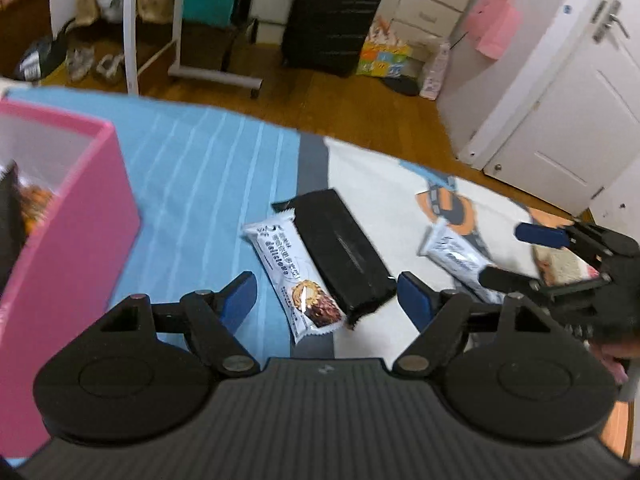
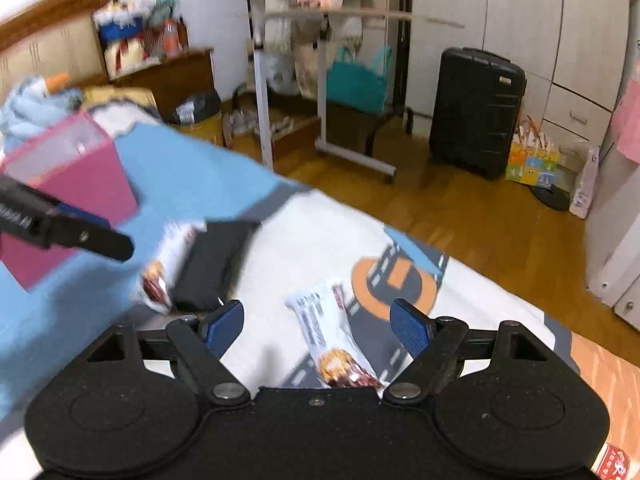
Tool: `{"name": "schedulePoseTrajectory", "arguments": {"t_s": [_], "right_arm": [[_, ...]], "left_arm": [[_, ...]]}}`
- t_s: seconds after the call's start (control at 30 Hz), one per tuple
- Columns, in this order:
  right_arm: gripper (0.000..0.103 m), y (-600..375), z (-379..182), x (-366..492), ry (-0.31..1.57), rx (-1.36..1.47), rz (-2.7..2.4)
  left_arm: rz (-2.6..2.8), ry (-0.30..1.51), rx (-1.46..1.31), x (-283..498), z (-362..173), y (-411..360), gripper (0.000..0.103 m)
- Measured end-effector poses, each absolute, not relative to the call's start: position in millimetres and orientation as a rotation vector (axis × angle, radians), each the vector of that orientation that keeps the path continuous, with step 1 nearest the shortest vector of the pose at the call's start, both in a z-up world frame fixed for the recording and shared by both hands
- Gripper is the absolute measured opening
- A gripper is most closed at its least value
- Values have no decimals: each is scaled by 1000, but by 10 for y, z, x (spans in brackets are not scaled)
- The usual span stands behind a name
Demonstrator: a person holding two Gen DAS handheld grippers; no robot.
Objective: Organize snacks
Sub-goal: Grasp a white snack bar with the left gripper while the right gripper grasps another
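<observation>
A white snack bar (image 1: 294, 276) and a black snack packet (image 1: 344, 258) lie side by side on the bed, just ahead of my open, empty left gripper (image 1: 326, 296). A second white snack bar (image 2: 334, 344) lies between the fingers of my open right gripper (image 2: 318, 326), on the road-print cloth. In the left wrist view that bar (image 1: 456, 260) shows at the right with the right gripper (image 1: 516, 252) around it. A pink box (image 1: 76, 216) with snacks inside stands at the left; it also shows in the right wrist view (image 2: 72, 184).
The bed has a blue striped sheet (image 1: 208, 168) and a white road-print cloth (image 2: 320, 248). Beyond the bed edge are wooden floor (image 1: 360, 100), a black suitcase (image 1: 332, 16), a white rolling rack (image 2: 320, 120) and a white door (image 1: 568, 100).
</observation>
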State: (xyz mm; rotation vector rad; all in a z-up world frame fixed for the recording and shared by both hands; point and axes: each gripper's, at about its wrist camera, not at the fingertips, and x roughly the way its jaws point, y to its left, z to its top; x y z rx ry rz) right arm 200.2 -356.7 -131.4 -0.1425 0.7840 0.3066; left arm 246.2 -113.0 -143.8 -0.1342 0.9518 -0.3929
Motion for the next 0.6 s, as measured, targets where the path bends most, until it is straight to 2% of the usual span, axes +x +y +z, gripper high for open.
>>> {"name": "schedulePoseTrajectory", "arguments": {"t_s": [0.1,0.23,0.27,0.37,0.4,0.43,0.47,0.5,0.57,0.6], "right_arm": [[81,-3531,-1428,2063,783,-193,262],[64,-3596,-1544,2136,829,-127,263],[63,-3591,-1568,2132,841,-130,271],[61,-3546,-1671,2121,886,-162,295],[53,-3516,-1701,2119,900,-187,289],[37,-3494,-1715,2112,906,-211,280],[33,-3484,-1715,2111,909,-214,283],[32,-3485,-1696,2118,912,-200,279],[30,-3493,-1658,2142,923,-171,259],[30,-3496,-1638,2152,928,-154,247]], "left_arm": [[-351,971,-111,2584,-1698,-1182,74],[-340,949,-116,2638,-1876,-1174,73],[-344,946,-115,2647,-1904,-1182,72],[-352,936,-77,2660,-1938,-1233,64],[-357,927,-78,2659,-1932,-1241,59],[-364,924,-82,2663,-1932,-1251,53],[-368,923,-87,2672,-1929,-1260,52],[-364,921,-90,2674,-1932,-1264,52],[-362,914,-92,2678,-1924,-1268,44],[-355,905,-85,2669,-1919,-1270,34]]}}
